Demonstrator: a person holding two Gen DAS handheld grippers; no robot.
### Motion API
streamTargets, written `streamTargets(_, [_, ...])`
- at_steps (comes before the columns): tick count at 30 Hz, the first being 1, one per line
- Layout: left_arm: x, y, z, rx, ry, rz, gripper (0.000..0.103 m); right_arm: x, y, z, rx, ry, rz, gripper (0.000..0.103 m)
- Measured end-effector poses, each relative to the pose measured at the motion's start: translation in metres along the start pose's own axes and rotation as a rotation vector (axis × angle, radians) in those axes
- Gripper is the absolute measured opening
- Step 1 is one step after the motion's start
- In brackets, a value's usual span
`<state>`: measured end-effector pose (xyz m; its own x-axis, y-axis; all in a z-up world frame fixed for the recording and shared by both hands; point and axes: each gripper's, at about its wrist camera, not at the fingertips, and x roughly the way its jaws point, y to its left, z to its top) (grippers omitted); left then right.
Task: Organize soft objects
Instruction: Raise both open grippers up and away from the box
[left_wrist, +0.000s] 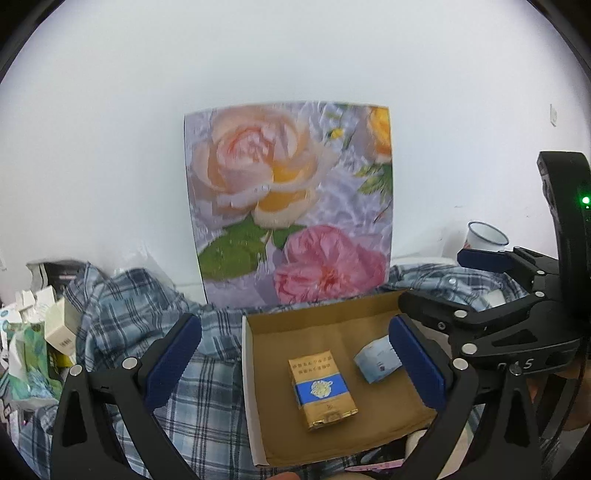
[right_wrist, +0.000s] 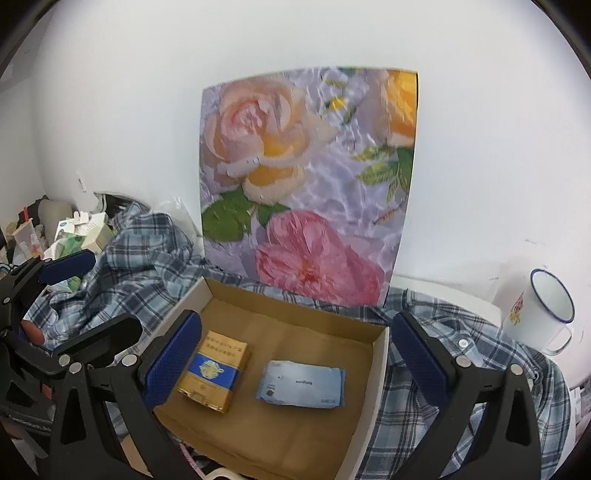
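An open cardboard box lies on a blue plaid shirt. Inside it are a gold and blue tissue pack and a light blue wipes pack. My left gripper is open and empty, hovering above the box; it also shows at the left of the right wrist view. My right gripper is open and empty over the box; it also shows at the right of the left wrist view.
The box's floral lid stands upright against the white wall. A white enamel mug stands at the right. Small cartons and packets are piled at the left.
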<state>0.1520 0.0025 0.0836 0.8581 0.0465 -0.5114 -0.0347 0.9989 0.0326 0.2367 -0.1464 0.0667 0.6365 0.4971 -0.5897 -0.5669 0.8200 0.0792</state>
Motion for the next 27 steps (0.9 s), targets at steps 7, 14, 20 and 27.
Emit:
streamTargets(7, [-0.028,0.000,0.012,-0.013,-0.043,-0.021,0.103,-0.024,0.007,0.010,0.002,-0.033,0.017,0.102])
streamTargets(14, [-0.054,0.002,0.022,-0.035,-0.082,-0.053,0.103,-0.053,0.018,0.019,-0.018,-0.079,0.008,0.102])
streamTargets(20, [-0.079,0.002,0.029,-0.033,-0.133,-0.062,0.103,-0.079,0.029,0.025,-0.066,-0.098,-0.022,0.102])
streamTargets(27, [-0.116,0.003,0.035,-0.039,-0.199,-0.053,0.103,-0.116,0.041,0.032,-0.079,-0.168,-0.016,0.102])
